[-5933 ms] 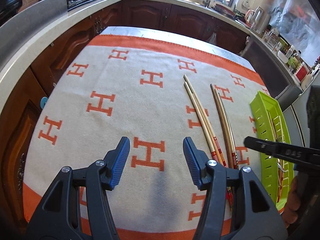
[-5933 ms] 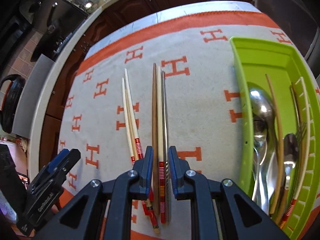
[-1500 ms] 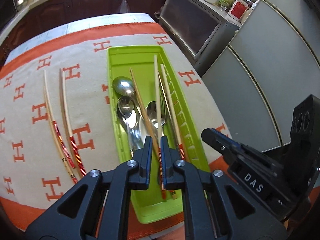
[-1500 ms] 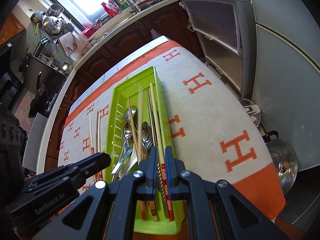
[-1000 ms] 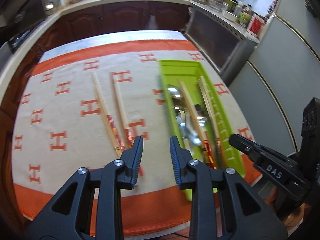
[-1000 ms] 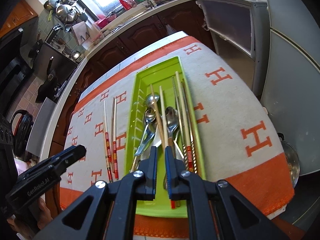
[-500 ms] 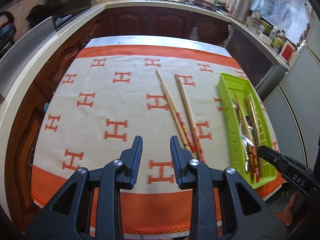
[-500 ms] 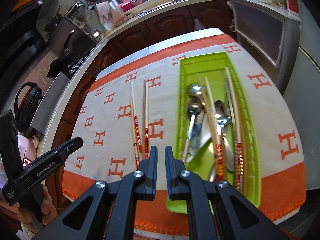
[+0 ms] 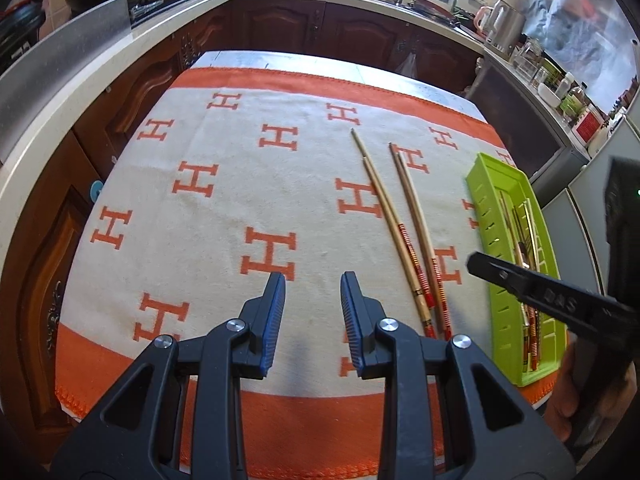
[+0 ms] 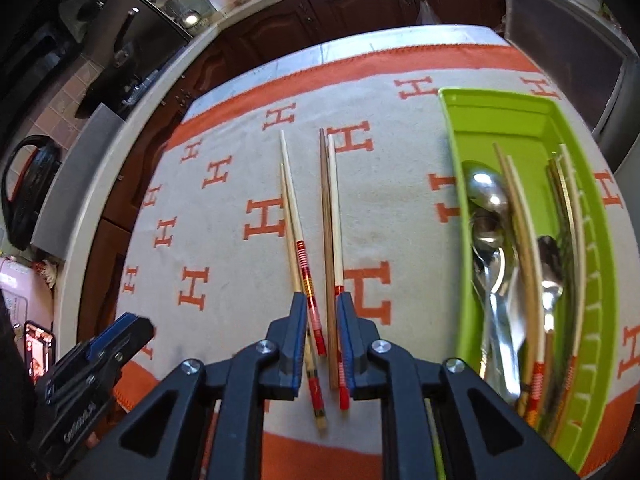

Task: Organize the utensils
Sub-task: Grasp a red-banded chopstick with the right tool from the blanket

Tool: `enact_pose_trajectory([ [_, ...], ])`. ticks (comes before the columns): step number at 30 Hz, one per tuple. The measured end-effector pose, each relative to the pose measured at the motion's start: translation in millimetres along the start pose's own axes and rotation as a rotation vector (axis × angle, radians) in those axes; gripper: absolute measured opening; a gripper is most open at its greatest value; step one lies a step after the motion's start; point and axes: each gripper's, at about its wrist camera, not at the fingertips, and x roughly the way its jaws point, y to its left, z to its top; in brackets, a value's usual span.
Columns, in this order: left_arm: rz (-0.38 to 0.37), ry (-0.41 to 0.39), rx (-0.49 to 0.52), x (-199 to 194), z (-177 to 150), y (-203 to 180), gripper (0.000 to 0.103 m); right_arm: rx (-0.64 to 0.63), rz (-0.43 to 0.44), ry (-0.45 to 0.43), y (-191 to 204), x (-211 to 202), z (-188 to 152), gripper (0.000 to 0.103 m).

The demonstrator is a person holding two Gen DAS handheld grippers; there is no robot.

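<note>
Right hand-held gripper (image 10: 322, 336) tilted down over chopsticks (image 10: 332, 240) — jaws opening

My left wrist view looks steeply down over the blanket (image 9: 224, 208); my right sits closer. Both share the chopsticks (image 10: 316, 240), tray (image 10: 600, 216) toward three o'clock.

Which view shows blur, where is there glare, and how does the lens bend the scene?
Left wrist view: the right gripper is motion-smeared; the blanket bulges and the counter edge curves, as a fisheye bends them. Right wrist view: glare glints off the spoons in the green tray; the chopsticks on the blanket stay sharp.
</note>
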Motion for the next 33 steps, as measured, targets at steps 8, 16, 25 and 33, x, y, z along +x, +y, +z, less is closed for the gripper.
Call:
enact_pose_trajectory([
  [8, -0.014, 0.044, -0.040, 27, 5, 20, 0.025, -0.003, -0.069, 0.057, 5, 39, 16, 0.015],
  [16, -0.033, 0.087, -0.052, 54, 10, 25, 0.025, -0.166, -0.199, 0.025, 26, 44, 17, 0.016],
  [25, -0.044, 0.104, -0.040, 65, 12, 18, 0.025, -0.182, -0.186, -0.011, 20, 38, 11, 0.011],
  [33, -0.036, 0.103, -0.014, 67, 14, 6, 0.025, -0.102, -0.092, -0.053, 5, 13, 8, 0.011],
])
